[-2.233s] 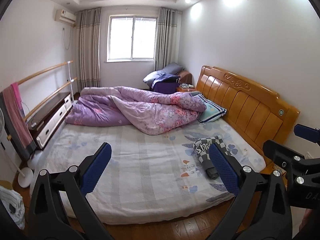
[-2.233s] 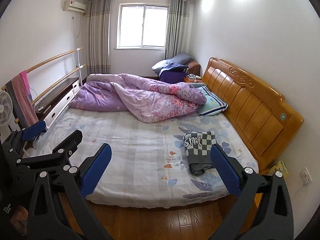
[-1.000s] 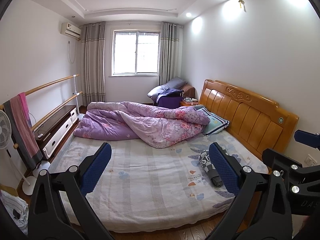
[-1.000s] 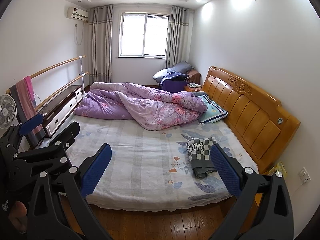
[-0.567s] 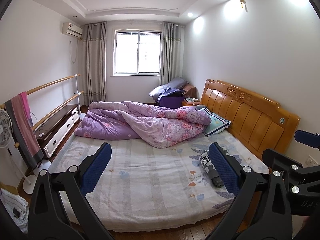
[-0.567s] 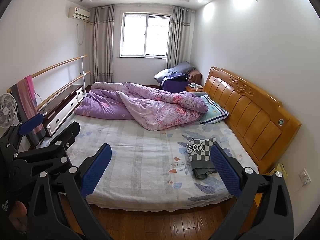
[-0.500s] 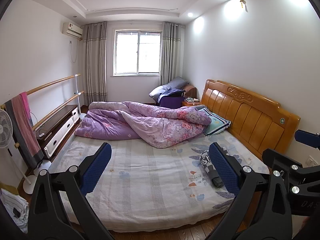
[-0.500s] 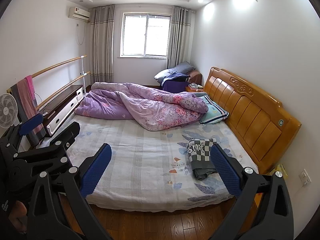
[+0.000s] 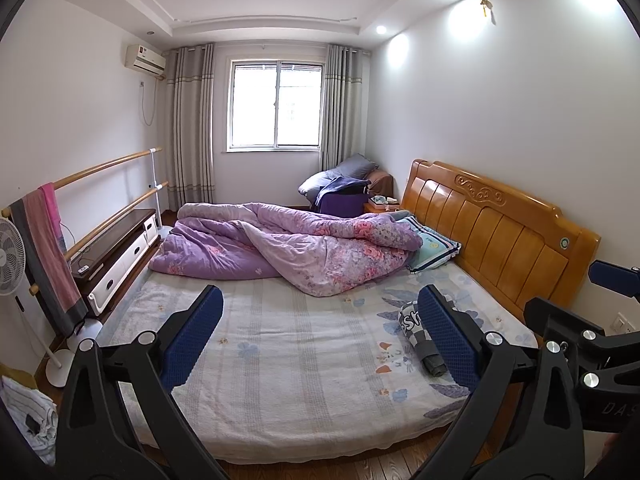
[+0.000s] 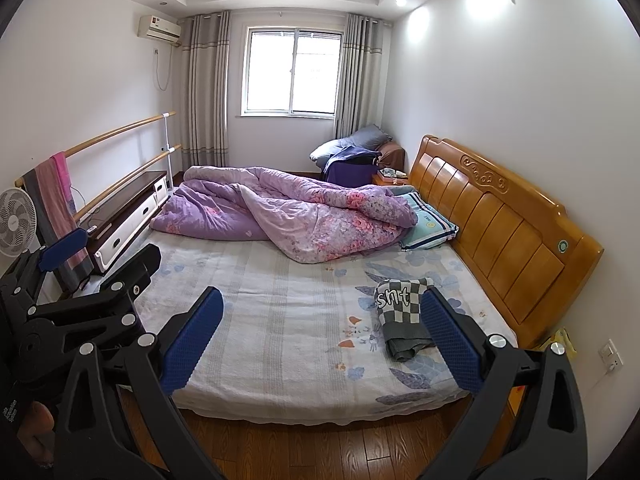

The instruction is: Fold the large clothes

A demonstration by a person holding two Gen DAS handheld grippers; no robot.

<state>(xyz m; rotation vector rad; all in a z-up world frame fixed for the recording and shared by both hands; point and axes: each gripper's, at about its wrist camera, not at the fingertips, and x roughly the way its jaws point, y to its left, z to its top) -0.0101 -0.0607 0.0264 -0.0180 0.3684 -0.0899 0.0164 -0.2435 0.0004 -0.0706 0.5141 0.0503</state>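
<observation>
A folded grey garment with a black-and-white checked panel (image 10: 402, 312) lies on the bed (image 10: 280, 320) at its right side, near the wooden headboard (image 10: 508, 224). In the left wrist view the garment (image 9: 416, 332) is partly hidden behind a blue finger pad. My left gripper (image 9: 320, 336) is open and empty, held back from the bed's foot edge. My right gripper (image 10: 320, 336) is open and empty, also back from the bed, over the wood floor. The left gripper's body also shows at the left of the right wrist view (image 10: 80, 292).
A crumpled purple floral quilt (image 10: 288, 216) fills the far half of the bed, with a striped pillow (image 10: 428, 228) by the headboard. A low TV cabinet (image 10: 124, 216), wooden rails with a hanging towel (image 10: 60, 200) and a fan (image 10: 16, 220) line the left wall.
Both grippers have tilted upward and drawn slightly back from the bed, so more ceiling shows. Both stay open and empty. The folded garment has not moved.
</observation>
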